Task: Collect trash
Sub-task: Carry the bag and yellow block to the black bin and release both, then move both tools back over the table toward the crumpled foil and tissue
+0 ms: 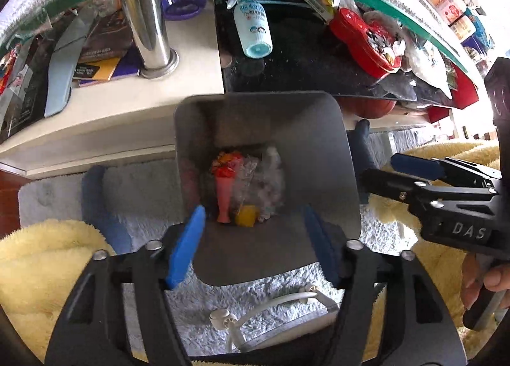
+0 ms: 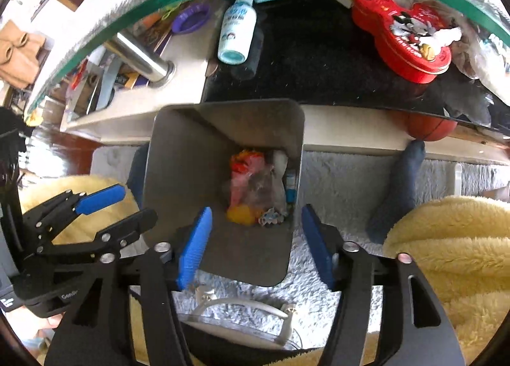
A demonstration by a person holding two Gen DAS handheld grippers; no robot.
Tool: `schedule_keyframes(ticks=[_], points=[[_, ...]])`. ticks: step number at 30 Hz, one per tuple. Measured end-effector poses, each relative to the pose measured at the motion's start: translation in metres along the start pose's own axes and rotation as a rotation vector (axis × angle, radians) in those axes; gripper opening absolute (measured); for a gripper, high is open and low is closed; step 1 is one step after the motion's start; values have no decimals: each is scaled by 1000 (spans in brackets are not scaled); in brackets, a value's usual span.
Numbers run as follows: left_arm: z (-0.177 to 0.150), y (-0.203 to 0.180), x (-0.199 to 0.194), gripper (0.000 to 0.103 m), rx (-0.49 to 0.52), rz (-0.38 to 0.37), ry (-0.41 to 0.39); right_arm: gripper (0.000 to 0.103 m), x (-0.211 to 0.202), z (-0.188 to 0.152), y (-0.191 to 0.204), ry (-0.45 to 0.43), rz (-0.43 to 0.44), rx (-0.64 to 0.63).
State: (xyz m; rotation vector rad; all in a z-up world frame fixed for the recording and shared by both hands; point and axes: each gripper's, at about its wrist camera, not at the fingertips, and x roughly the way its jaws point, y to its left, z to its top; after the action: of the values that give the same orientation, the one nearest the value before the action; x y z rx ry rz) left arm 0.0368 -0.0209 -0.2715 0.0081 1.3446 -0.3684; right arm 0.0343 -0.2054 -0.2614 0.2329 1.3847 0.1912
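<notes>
A bin [image 1: 264, 130] stands on a rug [image 1: 143, 187] in front of a low table [image 1: 191, 47]. Wrappers [image 1: 245, 187] lie inside it. A bottle [image 1: 251, 25] lies on the shelf behind.

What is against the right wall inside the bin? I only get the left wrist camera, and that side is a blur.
Observer: In the right wrist view, a small blue-and-white item stands against the right wall of the trash bin. I cannot tell what it is.
Operator: Anything next to the yellow piece?
Observer: Yes, a crumpled patterned wrapper lies just to the right of the yellow piece.
Operator: And the dark shape poking out to the right of the bin?
Observer: That is a foot in a dark blue sock, resting on the grey rug.
</notes>
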Motion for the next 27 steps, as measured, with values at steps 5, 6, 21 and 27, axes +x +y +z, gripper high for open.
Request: schedule_keyframes(ticks=[5,6,21,27], points=[[7,-2,-16,81,15,13,-34,74,-21,11,-3,-50,2,15],[9,-2,-22,83,17,14,-46,74,-29,15,-3,-68,6,16],[93,13,-104,90,8,44,-257,88,-128,111,-23,-365,-46,38],[143,10,-103,90,25,53,-293,88,-127,160,-32,-417,-57,76]])
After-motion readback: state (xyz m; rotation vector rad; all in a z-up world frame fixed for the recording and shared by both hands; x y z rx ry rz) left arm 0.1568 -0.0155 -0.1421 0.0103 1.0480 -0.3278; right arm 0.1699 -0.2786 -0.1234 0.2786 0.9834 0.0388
